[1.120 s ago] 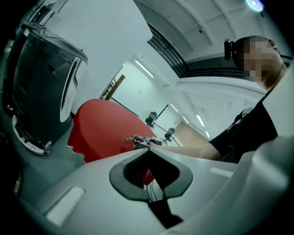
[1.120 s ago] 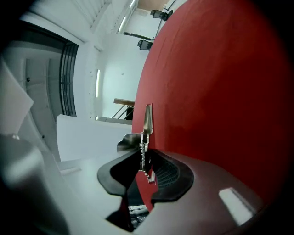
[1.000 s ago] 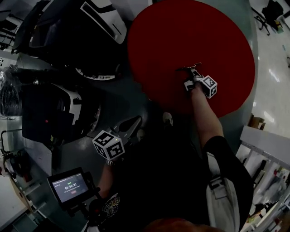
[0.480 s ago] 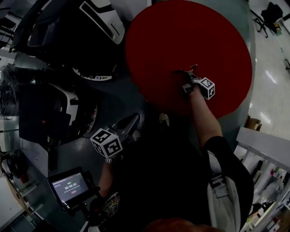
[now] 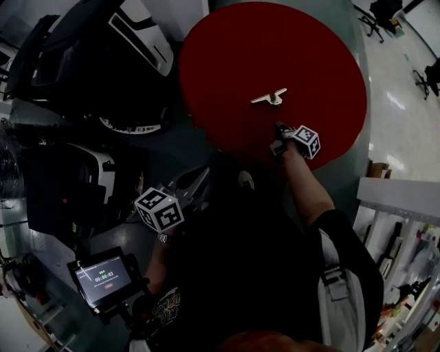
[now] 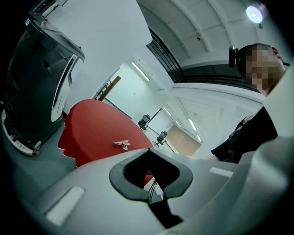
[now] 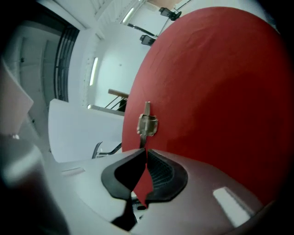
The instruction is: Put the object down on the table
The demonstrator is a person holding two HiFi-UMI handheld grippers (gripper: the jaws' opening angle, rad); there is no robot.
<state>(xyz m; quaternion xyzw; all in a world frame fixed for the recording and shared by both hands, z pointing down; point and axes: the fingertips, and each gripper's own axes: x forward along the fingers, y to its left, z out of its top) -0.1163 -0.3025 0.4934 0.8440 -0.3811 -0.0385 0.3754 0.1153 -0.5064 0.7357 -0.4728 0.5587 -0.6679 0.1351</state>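
Note:
A small metal object (image 5: 269, 97) with a thin bar across it lies free on the round red table (image 5: 309, 55). My right gripper (image 5: 280, 128) hangs just short of it, toward the table's near edge. In the right gripper view the object (image 7: 147, 124) sits right ahead of that gripper (image 7: 144, 151). Its jaws are closing, a thin gap is left, and nothing is between them. My left gripper (image 5: 196, 185) is held low by the person's body, off the table. In the left gripper view it (image 6: 148, 150) has its tips together and the object (image 6: 122, 144) lies far off.
Large black-and-white machines (image 5: 137, 41) stand left of the table over the grey floor. A small screen (image 5: 103, 277) sits at the lower left. White shelving (image 5: 399, 206) is at the right, and office chairs (image 5: 381, 14) stand far behind the table.
The right gripper let go of the metal object and drew back toward the person; the object now lies alone on the red table. The left gripper stayed put.

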